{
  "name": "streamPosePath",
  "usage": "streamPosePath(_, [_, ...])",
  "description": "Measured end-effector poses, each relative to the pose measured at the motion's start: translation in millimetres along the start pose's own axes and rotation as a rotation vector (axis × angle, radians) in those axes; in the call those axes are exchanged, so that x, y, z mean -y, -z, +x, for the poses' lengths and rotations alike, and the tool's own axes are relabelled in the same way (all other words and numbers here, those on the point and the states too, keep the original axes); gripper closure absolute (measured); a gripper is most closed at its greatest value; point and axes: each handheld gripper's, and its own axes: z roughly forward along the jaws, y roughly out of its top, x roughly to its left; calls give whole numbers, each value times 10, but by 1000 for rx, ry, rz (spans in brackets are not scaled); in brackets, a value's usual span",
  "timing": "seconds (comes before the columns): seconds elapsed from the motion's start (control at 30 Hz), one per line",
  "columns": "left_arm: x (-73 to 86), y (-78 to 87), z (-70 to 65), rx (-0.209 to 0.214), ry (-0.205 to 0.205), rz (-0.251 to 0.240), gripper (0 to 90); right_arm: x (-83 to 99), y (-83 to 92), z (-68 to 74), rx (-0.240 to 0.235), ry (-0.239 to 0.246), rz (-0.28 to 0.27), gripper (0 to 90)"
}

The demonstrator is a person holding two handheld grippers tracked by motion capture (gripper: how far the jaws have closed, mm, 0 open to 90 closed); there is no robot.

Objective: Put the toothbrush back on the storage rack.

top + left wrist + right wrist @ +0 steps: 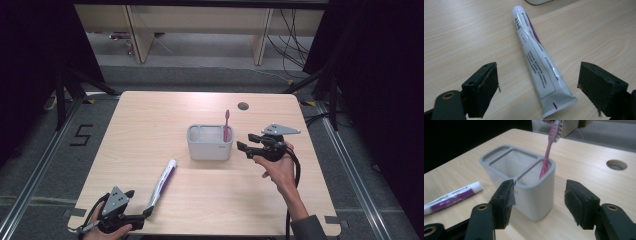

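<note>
Now the left gripper (537,92) sits low at the near edge of the table (150,115), jaws wide apart around the flat end of the toothpaste (536,60). Next it must squeeze and lift. Over right, the toothbrush (549,152) stands in the holder (524,187), and the right gripper (537,200) is beside it, open and empty.

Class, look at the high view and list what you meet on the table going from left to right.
Left gripper → toothpaste tube → grey holder → pink toothbrush standing in the holder's right-hand end → right gripper.
</note>
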Motion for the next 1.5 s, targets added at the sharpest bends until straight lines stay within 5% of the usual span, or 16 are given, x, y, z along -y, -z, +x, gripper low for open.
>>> streamPosePath(0.1, [0, -2, 1, -3, 4, 0, 161, 182, 149, -12, -52, -75, 9, 410])
streamPosePath(0.27, [-6, 7, -1, -5, -3, 5, 160, 301, 268, 14, -49, -78, 17, 407])
streamPosePath(0.53, [-3, 9, 5, 0, -4, 3, 160, 521, 423, -6, 17, -31, 21, 402])
streamPosePath(0.57, [-2, 6, 3, 0, -1, 3, 160, 561, 419, 23, 10, -72, 29, 400])
streamPosePath(0.6, [-3, 7, 1, -1, -4, 8, 160, 577, 426, -5, 30, -25, 28, 398])
streamPosePath(0.7, [-6, 9, -2, 1, -6, 11, 161, 653, 420, 25, 19, -62, 38, 394])
streamPosePath(0.9, [-7, 3, -6, 4, -9, 8, 163, 770, 433, 58, 31, -35, 73, 378])
streamPosePath(1.0, [-7, 3, -6, 5, -11, 5, 163, 820, 455, 124, 5, -105, 93, 376])
streamPosePath(1.07, [-8, 7, -7, 0, -9, 9, 163, 845, 471, 104, 12, -46, 87, 376])
streamPosePath(1.1, [-7, 3, -3, 6, -10, 6, 163, 858, 472, 138, 0, -86, 93, 376])
streamPosePath(1.13, [-7, 1, -4, 6, -12, 5, 163, 867, 482, 123, 10, -53, 88, 376])
streamPosePath(1.2, [-8, 5, -6, 3, -13, 7, 163, 894, 502, 167, 4, -99, 95, 376])
streamPosePath(1.23, [-8, 6, -7, 2, -10, 6, 163, 901, 506, 137, 5, -50, 92, 376])
streamPosePath(1.3, [-8, 4, -5, 7, -13, 5, 163, 931, 516, 170, 0, -87, 101, 374])
streamPosePath(1.37, [-7, 3, -8, 8, -13, 4, 163, 957, 533, 158, 11, -49, 105, 374])
streamPosePath(1.5, [-10, 9, -9, 0, -11, 9, 163, 1011, 577, 177, 16, -60, 115, 364])
